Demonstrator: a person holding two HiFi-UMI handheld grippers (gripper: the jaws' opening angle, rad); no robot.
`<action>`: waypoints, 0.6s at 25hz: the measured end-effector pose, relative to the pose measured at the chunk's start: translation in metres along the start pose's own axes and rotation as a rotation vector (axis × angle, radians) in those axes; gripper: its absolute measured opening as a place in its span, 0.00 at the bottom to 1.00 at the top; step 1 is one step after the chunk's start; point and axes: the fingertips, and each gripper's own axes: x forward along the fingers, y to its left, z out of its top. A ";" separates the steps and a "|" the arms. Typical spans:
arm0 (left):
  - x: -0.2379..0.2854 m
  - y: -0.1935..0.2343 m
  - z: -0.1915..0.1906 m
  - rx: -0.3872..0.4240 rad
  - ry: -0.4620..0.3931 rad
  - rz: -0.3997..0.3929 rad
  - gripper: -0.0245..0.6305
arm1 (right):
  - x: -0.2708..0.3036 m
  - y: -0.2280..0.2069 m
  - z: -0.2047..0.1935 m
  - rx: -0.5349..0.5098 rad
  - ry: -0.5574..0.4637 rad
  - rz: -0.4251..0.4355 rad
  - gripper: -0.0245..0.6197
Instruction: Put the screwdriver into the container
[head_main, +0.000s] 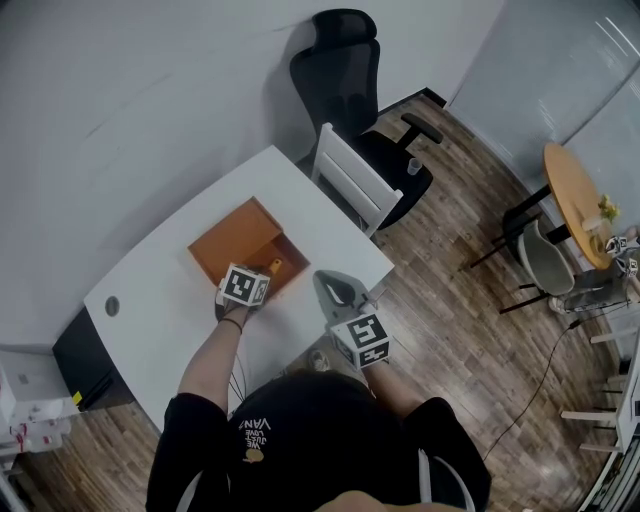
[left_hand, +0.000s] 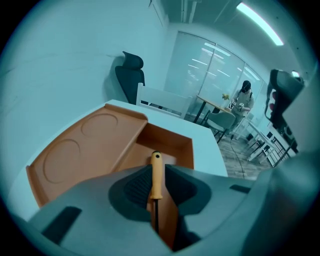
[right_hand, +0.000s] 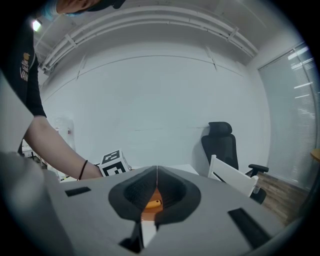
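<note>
Left gripper pinching screwdriver, handle above container compartment, centre frame. Risk: thin-shaft grip pivots, tool clips rim, bounces onto bench. Right gripper pressed together, empty.

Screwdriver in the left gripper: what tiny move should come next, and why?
Probably ease it down a little further into the box. The left gripper is shut on the orange-handled screwdriver, whose handle points at the open compartment of the orange container. It isn't resting inside yet, so lowering before letting go seems the safest way to stop it bouncing out.
</note>
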 end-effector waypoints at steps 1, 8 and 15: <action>-0.002 0.000 0.001 -0.001 -0.008 0.001 0.16 | 0.000 0.001 0.000 -0.001 0.000 -0.002 0.06; -0.016 -0.005 0.016 0.006 -0.108 -0.012 0.08 | 0.000 0.005 -0.001 -0.009 -0.001 0.001 0.06; -0.036 -0.011 0.034 0.013 -0.217 0.001 0.06 | 0.001 0.010 0.001 -0.013 -0.009 0.014 0.06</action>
